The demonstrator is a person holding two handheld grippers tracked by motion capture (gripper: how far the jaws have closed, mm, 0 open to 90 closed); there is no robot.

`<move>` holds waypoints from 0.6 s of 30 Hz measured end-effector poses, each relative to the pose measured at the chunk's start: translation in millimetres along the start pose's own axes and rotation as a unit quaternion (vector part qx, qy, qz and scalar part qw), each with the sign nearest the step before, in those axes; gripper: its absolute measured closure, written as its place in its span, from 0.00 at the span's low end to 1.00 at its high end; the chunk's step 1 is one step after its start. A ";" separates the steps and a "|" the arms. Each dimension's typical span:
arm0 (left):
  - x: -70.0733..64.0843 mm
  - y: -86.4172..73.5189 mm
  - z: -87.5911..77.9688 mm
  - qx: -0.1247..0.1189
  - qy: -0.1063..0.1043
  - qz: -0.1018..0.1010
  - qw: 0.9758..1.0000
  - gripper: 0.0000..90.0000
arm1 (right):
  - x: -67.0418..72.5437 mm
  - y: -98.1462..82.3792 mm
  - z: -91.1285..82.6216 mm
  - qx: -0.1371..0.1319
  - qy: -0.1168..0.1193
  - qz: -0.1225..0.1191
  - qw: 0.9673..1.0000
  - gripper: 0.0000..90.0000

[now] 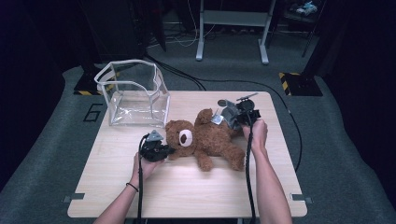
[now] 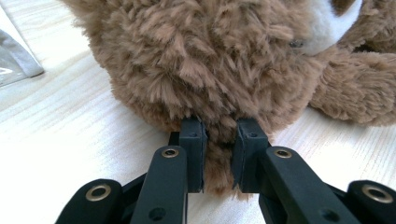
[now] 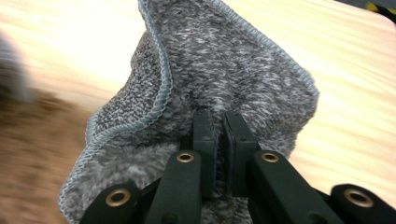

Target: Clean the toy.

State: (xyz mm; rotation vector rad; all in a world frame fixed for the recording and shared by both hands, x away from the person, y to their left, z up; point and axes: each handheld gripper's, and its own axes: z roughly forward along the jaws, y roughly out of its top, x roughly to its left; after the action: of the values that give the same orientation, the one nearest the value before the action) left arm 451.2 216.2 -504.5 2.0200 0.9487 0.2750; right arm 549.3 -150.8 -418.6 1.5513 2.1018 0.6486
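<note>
on the pale wooden table (image 1: 116, 186), a brown teddy bear (image 1: 205, 140) lies on its back near the middle, head toward the person's left, legs toward the right. left claw (image 1: 169, 150) sits low at the bear's head; in the left gripper view its jaws are clenched on a tuft of brown fur at the edge of the head (image 2: 219, 154), pads pressing in from both sides, with the white muzzle (image 2: 336, 23) up at the right of that view. left hand (image 1: 145, 164) rests on the table behind it. right claw (image 1: 232, 117) is raised just above the bear's far side, near an upraised paw; in the right gripper view its jaws are nearly together, pinching a fold of grey knitted cloth (image 3: 224, 79) with a stitched blue-grey edge, the cloth hanging clear above the table. from the high view the same grey cloth (image 1: 228, 114) bunches at the claw tip beside the bear's arm. right hand (image 1: 256, 133) grips from behind. clear plastic box-shaped bag (image 1: 135, 95) stands open at the far left corner, apart from the bear.
</note>
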 end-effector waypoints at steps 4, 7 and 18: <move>0.4 0.8 -0.4 0.000 -0.001 -0.003 1.000 0.85 | -14.6 -13.1 -19.1 -0.026 0.011 0.020 0.999 0.95; 1.0 2.1 -0.4 0.001 -0.004 -0.006 1.000 0.85 | -13.0 -22.6 -36.9 -0.051 0.031 0.019 0.998 0.95; 2.6 3.1 0.1 0.000 -0.008 -0.013 1.000 0.85 | 23.4 -50.9 -34.1 -0.055 0.088 -0.022 0.994 0.95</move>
State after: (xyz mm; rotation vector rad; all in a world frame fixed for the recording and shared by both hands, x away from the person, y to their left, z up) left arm 454.7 216.9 -502.5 2.0065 0.9632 0.2439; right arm 484.2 -145.1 -424.4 1.4300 2.1790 0.9005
